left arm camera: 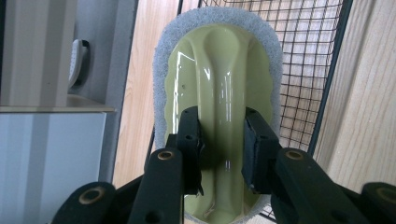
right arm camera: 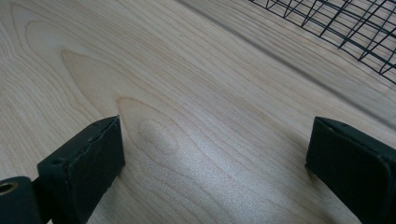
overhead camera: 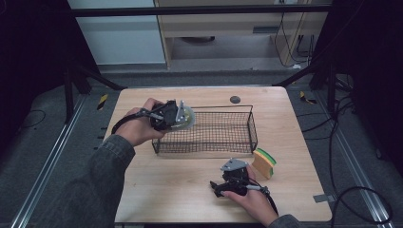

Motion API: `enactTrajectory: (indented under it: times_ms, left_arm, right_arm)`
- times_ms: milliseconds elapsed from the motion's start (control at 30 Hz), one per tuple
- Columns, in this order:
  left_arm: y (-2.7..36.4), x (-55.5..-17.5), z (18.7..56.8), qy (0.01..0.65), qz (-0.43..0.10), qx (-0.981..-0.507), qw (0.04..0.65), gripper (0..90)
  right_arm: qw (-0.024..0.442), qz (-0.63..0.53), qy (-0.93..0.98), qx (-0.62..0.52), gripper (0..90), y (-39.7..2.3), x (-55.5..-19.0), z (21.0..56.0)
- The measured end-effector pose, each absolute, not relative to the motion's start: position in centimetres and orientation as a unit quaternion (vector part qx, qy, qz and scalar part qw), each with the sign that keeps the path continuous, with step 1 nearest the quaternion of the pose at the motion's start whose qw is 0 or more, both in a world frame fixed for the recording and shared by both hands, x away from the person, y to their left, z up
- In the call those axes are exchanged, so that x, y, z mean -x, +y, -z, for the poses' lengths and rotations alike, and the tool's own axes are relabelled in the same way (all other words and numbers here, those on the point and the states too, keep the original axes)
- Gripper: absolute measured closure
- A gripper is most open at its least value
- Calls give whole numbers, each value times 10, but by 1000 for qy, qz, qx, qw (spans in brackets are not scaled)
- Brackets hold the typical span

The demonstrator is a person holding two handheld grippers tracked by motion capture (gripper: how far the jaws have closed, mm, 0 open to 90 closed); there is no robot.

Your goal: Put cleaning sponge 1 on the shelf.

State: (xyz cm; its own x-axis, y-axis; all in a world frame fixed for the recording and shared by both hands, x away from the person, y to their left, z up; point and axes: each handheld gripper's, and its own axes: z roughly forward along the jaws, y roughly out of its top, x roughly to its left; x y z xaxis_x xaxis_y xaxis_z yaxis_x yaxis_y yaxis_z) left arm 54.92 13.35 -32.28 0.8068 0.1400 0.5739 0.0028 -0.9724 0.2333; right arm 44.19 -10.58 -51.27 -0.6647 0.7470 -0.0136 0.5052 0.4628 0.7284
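The left gripper (left arm camera: 222, 149) has its jaws clamped on the raised central grip of a pale green scrubber (left arm camera: 217, 84) edged with a grey-white scouring pad, held above the left end of a black wire basket (overhead camera: 223, 149) on the wooden worktop (overhead camera: 176, 190). The right gripper (right arm camera: 215, 154) rests low on the worktop in front of the basket, its jaws spread wide with nothing between them. A yellow-and-green sponge (overhead camera: 264, 163) stands just beside it, near the basket's right end.
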Motion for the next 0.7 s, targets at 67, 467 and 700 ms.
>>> enactTrajectory:
  times_ms: [67,467,700]
  left_arm:
    - [131,-551,323,26,-314,-943,105,711]
    - [121,-564,312,10,-323,-940,106,711]
    - [124,-567,318,12,-321,-942,101,711]
  right_arm:
    - [168,-360,839,-373,44,-106,-442,513]
    - [172,-360,838,-371,44,-106,-442,513]
    - [171,-360,839,-372,44,-106,-442,513]
